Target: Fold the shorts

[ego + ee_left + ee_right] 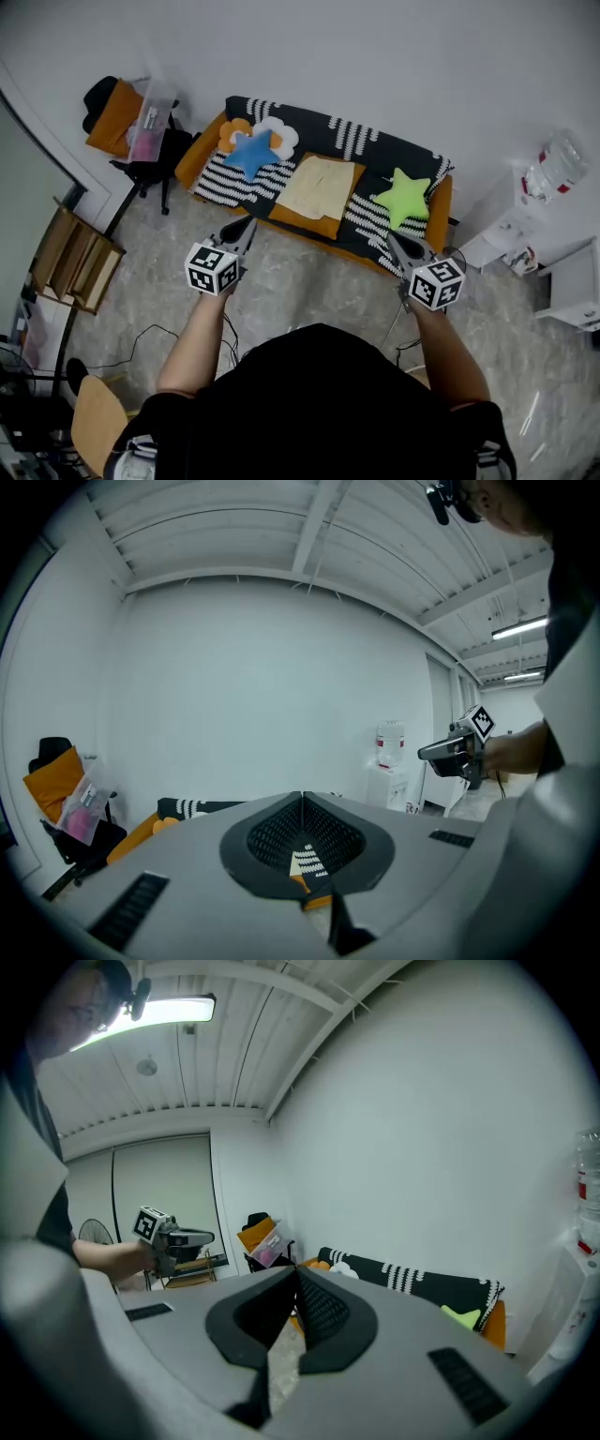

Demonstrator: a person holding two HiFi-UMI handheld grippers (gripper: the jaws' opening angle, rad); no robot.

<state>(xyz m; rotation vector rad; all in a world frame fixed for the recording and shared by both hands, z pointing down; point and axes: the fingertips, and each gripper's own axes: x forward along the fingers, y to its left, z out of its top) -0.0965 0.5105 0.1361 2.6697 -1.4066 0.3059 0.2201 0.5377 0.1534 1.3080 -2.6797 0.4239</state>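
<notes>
Pale cream shorts (320, 185) lie spread flat on the middle of an orange sofa (316, 225) covered by a black-and-white striped throw. My left gripper (248, 223) hangs shut and empty in the air just short of the sofa's front left, well apart from the shorts. My right gripper (392, 240) is also shut with nothing in it, near the sofa's front right. In the left gripper view the jaws (302, 797) meet in one line and the right gripper (457, 751) shows at the right. The right gripper view has its jaws (297, 1270) closed, with the left gripper (175, 1238) at left.
A blue star cushion (251, 152) and a flower cushion (278, 134) lie on the sofa's left, a green star cushion (406, 196) on its right. A water dispenser (553, 173) stands at right, a chair with an orange bag (120, 120) at left, wooden frames (75, 258) by the wall, cables (141, 342) on the floor.
</notes>
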